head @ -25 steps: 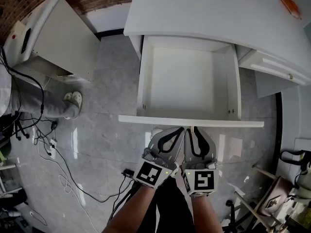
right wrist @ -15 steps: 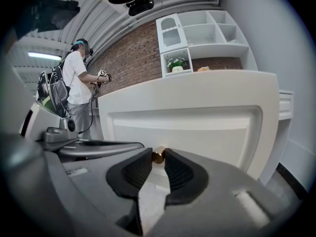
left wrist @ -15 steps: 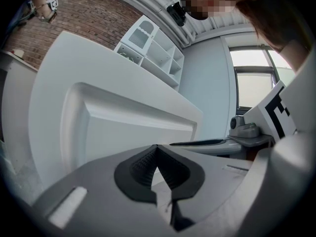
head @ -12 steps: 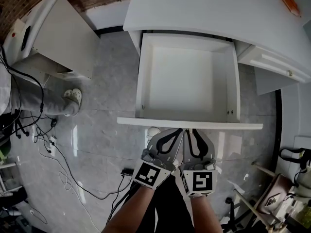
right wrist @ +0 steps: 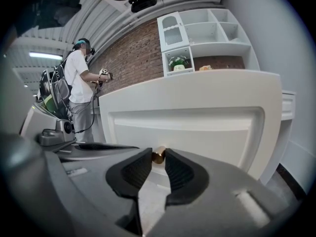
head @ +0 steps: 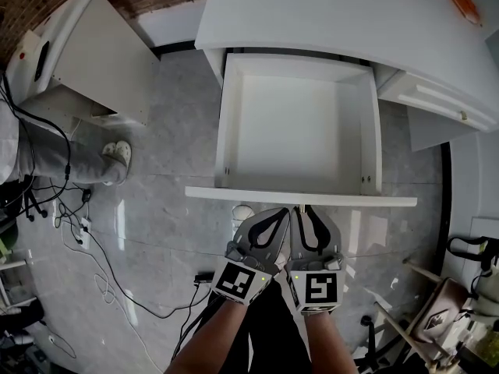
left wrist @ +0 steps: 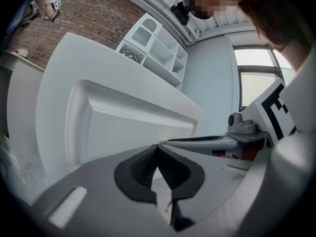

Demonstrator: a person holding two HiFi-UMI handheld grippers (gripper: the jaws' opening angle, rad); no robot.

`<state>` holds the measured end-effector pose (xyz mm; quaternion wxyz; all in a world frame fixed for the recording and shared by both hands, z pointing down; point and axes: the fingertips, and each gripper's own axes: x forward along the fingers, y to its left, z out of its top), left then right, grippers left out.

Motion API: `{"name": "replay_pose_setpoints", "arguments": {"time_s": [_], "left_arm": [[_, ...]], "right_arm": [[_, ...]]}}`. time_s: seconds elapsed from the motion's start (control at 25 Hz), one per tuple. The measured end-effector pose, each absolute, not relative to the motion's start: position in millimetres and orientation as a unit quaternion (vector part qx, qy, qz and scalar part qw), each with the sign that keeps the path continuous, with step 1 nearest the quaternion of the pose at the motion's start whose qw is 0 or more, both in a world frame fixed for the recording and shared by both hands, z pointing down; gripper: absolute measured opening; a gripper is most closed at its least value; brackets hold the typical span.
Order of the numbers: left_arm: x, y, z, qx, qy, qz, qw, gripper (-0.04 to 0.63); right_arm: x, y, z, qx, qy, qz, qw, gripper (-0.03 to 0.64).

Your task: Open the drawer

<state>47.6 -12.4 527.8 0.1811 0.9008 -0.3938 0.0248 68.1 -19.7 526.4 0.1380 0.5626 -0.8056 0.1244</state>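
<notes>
Nearest in the head view, two forearms [head: 234,333] side by side, with the marker cubes [head: 240,279] of the left gripper [head: 284,212] and the right gripper [head: 303,209] almost touching. Both reaching to the middle of the drawer front [head: 234,195], seen here only as a thin white edge.

Only in the right gripper view: a small brass knob [right wrist: 158,155] on that front, caught between the right tips and touched on both sides, jaws narrow and just now easing wider. Only in the left gripper view: left tips closed on each other with nothing between, just beside the right gripper and short of the panel.

Beyond the hands, the white drawer [head: 296,131], pulled well out from under the desk top [head: 327,22]. Floor and side walls of it in plain sight from above, but blocked in both gripper views by the raised front.

Around it, grey tiled floor [head: 156,209], black cables [head: 101,263] at the left, a pale shoe [head: 117,158] and a white cabinet [head: 101,61]. Small orange thing [head: 465,10] on the far right of the desk top.

Farthest, in the right gripper view alone: a person with a backpack [right wrist: 79,83] before a brick wall [right wrist: 133,53], and a white shelf unit [right wrist: 202,38] behind the desk. In the left gripper view alone: a bright window [left wrist: 256,78].
</notes>
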Motion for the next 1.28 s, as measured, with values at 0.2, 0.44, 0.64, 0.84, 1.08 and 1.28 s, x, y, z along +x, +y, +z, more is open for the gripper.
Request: {"name": "replay_pose_setpoints", "arguments": {"time_s": [0.2,0.44,0.64,0.84,1.08,1.28], "left_arm": [[48,-8,521,0.910,-0.380,0.045,0.161,-0.003],[54,-5,510,0.924,-0.353,0.038,0.143,-0.002],[51,-8,489,0.926,-0.350,0.026,0.137,-0.002],[35,-12,447,0.923,-0.359,0.011,0.135,-0.003],[17,-22,398,0.918,-0.376,-0.021,0.121,-0.002],[11,-18,368,0.916,-0.381,-0.029,0.124,-0.003]], "right_arm": [[68,-15,521,0.555,-0.810,0.119,0.146,0.083],[74,-5,512,0.551,-0.819,0.094,0.130,0.068],[78,0,491,0.544,-0.827,0.087,0.112,0.003],[92,6,457,0.550,-0.825,0.082,0.104,0.003],[97,11,408,0.555,-0.825,0.069,0.088,0.002],[104,16,371,0.559,-0.823,0.062,0.080,0.002]]}}
